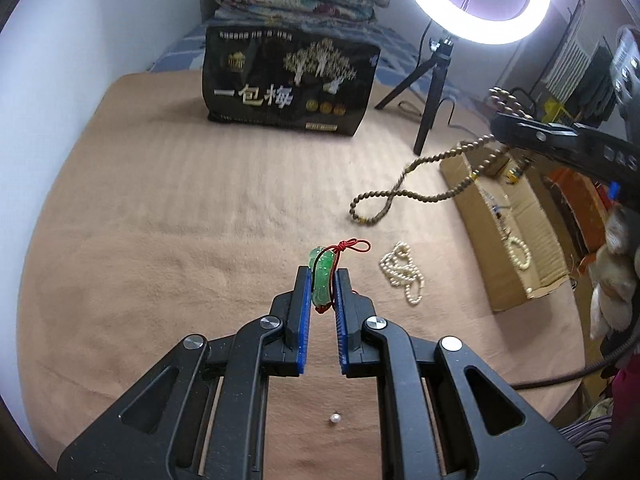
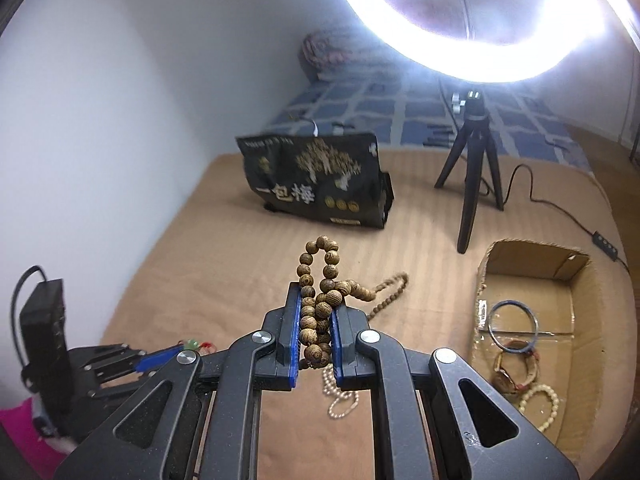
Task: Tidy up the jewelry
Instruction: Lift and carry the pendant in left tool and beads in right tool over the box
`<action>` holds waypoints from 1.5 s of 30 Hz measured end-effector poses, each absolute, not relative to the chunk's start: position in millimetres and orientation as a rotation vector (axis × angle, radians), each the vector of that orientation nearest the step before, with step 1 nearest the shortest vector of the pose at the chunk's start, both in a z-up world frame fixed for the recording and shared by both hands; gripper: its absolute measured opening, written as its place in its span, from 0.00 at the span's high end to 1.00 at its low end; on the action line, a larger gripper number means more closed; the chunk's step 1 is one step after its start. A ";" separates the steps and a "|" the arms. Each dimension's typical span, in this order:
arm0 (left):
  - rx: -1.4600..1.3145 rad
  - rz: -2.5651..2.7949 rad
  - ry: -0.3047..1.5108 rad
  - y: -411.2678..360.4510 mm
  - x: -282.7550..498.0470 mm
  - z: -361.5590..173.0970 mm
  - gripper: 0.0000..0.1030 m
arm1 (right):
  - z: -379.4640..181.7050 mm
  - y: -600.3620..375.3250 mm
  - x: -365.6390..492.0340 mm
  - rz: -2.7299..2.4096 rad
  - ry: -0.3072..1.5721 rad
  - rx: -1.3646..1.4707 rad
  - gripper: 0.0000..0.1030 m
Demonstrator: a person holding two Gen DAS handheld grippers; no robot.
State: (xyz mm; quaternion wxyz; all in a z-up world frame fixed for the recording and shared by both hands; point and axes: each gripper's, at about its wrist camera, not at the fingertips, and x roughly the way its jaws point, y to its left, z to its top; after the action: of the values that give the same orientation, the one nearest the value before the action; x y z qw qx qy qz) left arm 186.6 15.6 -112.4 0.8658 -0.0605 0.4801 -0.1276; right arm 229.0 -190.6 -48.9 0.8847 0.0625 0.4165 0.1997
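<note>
My left gripper [image 1: 323, 276] is shut on a green jade pendant [image 1: 321, 280] with a red cord [image 1: 347, 246], held above the tan blanket. My right gripper [image 2: 316, 300] is shut on a string of brown wooden beads [image 2: 320, 304]; it shows in the left wrist view [image 1: 516, 122] raised at the right, with the bead string [image 1: 400, 188] trailing down to the blanket. A white pearl necklace [image 1: 402, 272] lies on the blanket beside the pendant and under the right gripper [image 2: 340, 394]. A cardboard box [image 2: 582, 292] at the right holds a blue ring bangle [image 2: 514, 322], a brown bracelet and a cream bead bracelet [image 2: 540, 402].
A black snack bag [image 1: 288, 84] stands at the back of the blanket [image 1: 160, 220]. A ring light on a small black tripod [image 1: 434, 92] stands at the back right, its cable trailing. A single loose pearl [image 1: 333, 418] lies near me. A white wall runs along the left.
</note>
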 end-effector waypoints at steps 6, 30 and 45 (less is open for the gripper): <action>-0.130 -0.284 0.962 8.1 174.3 -92.8 0.91 | -19.9 -201.5 198.0 0.442 0.804 0.144 0.90; -0.050 -0.438 0.861 -81.7 141.2 -43.2 0.91 | 68.3 -290.0 119.0 0.345 0.624 0.131 0.90; -0.003 -0.524 0.869 -158.5 160.8 -45.4 0.91 | 45.1 -351.0 122.3 0.222 0.637 0.159 0.90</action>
State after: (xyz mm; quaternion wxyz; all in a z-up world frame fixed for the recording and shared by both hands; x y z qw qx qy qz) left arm 160.8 -158.5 -45.4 0.8741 -0.0013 0.4159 -0.2511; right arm 122.3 -351.0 45.1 0.9405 0.0779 0.3123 0.1087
